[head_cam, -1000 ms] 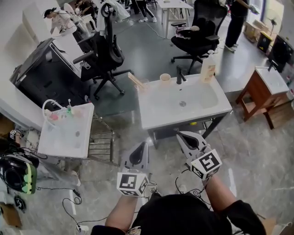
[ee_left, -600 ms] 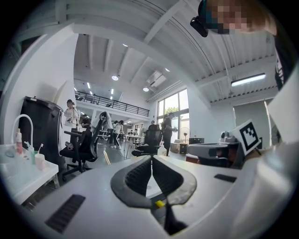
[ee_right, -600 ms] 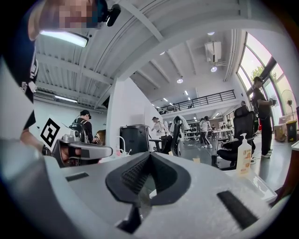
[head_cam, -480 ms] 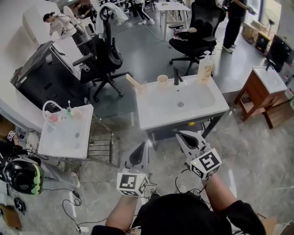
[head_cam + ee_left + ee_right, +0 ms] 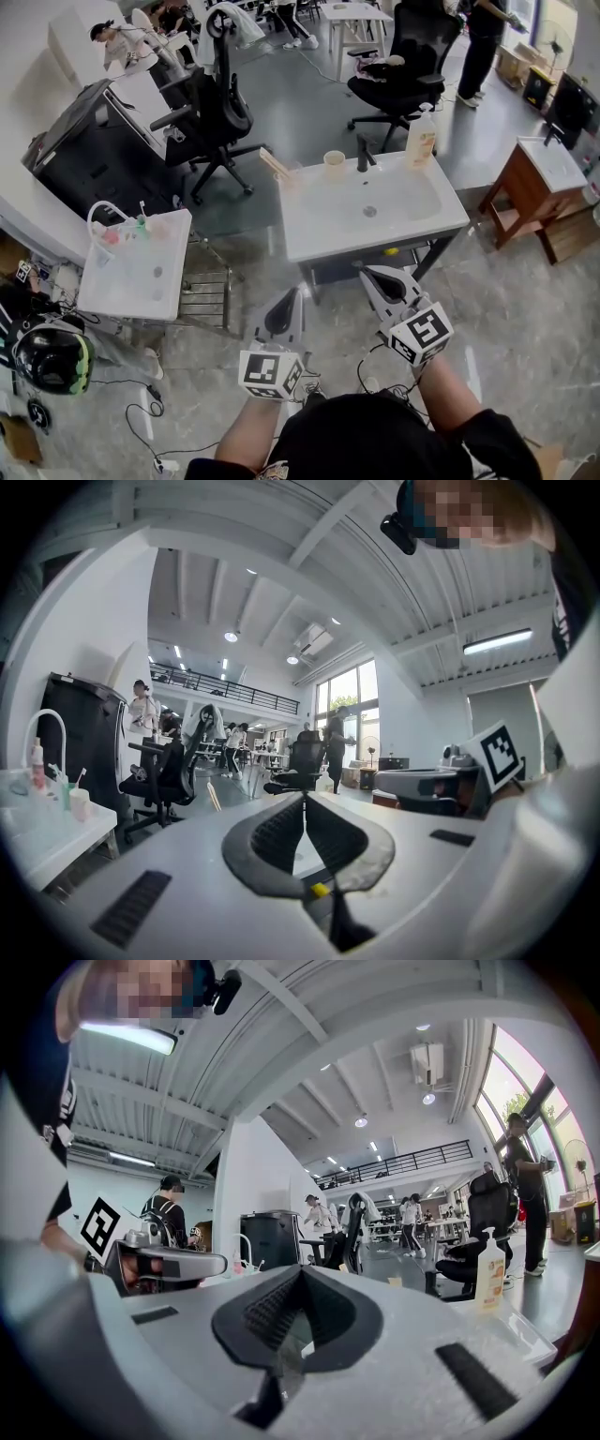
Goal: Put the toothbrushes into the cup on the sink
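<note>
Head view has both grippers hanging low in front of the sink, well short of it. Left gripper and right gripper each have their jaws pressed together with nothing in them. Toothbrushes are the pale sticks at the sink's back left corner, cup near them beside the faucet. My guess: light, stiff, thin, kinda slippery, so pinch 1 mid-handle, not the bristle end.
</note>
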